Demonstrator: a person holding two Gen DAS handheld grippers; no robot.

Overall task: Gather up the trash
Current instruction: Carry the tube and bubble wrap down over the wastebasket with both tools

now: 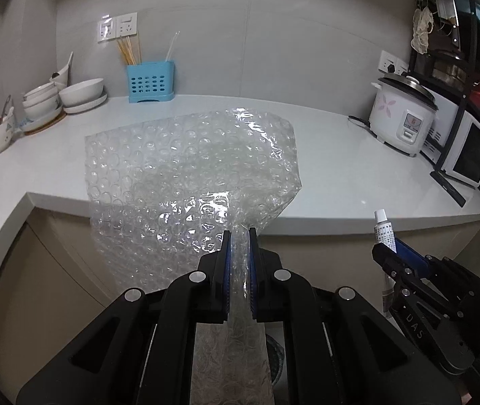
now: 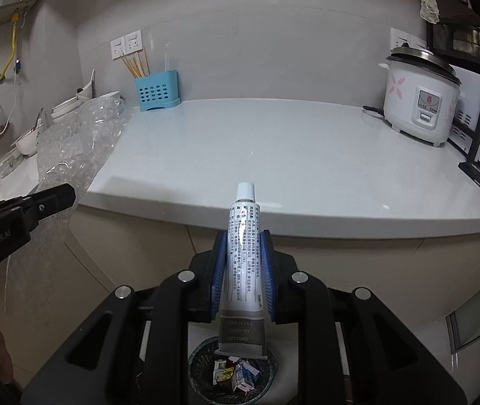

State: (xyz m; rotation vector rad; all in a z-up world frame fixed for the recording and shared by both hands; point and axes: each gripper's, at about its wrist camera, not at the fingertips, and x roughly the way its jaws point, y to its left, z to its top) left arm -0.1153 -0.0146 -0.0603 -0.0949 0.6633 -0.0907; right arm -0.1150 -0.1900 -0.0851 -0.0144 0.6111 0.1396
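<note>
Right gripper clamped on a white ointment tube: blue pads pressing both flanks of the tube body, cap end projecting forward past the fingertips toward the front edge of the worktop, crimped tail hanging back between the jaws. Long axis of the tube along the line of the fingers, tilted downward at the tail. Directly beneath that tail, on the floor in front of the cabinet, a dark mesh wastebasket already holding wrappers and small cartons. Tube clear of the worktop, carried in the air, roughly over the basket opening.

Left gripper pinched shut on a sheet of bubble wrap: a gathered fold squeezed between the pads, the broad free part fanning forward and upward ahead of the fingers, overlapping the front edge of the worktop in this view, a narrower tail trailing down behind the jaws. Whether the sheet touches the worktop: cannot tell.

Deciding relation, as judged: basket below and slightly behind both sets of fingertips, nearer the right gripper than the left. Release of the tube likely to fall tail first into the opening; bubble wrap, wide and light, likely to need lowering closer to the rim, with some risk of draping over the edge.
</note>
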